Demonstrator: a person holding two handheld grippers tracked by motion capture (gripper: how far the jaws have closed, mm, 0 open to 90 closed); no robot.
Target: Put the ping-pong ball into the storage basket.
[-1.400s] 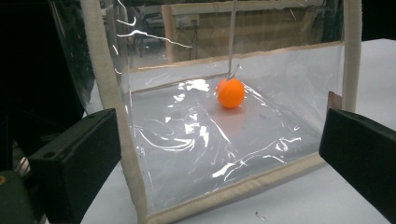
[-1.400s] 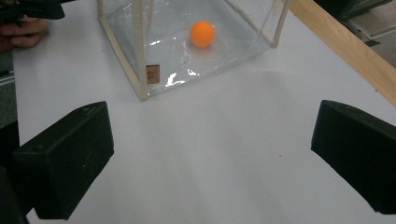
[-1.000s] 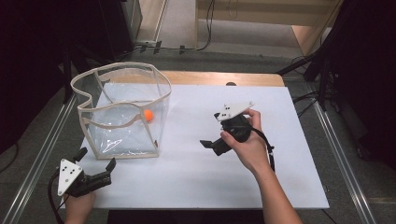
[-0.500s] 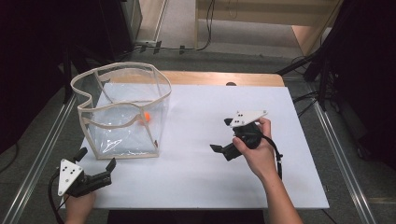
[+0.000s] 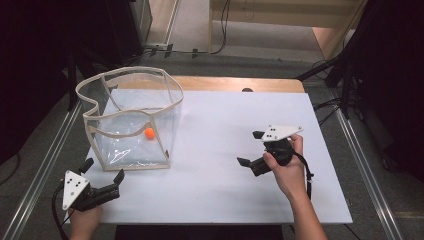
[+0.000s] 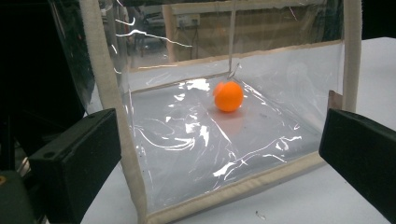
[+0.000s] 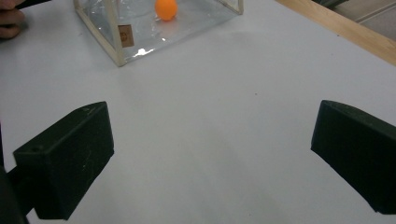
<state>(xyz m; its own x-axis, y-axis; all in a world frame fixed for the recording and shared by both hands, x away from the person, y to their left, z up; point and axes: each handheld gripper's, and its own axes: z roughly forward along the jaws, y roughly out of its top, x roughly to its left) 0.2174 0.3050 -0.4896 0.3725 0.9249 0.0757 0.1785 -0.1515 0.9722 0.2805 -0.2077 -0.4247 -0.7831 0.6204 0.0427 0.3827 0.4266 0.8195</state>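
I see the orange ball (image 5: 149,132) inside the clear bag (image 5: 131,120) near the table's (image 5: 215,125) left edge; my left gripper (image 5: 103,177) and right gripper (image 5: 251,148) both gape, empty; creased plastic blurs the ball

A small orange ball (image 5: 149,132) lies on the floor of a clear plastic bag (image 5: 131,122) with cream-taped edges. The bag stands upright and open-topped (its rim sags on the left side) at the table's left part.
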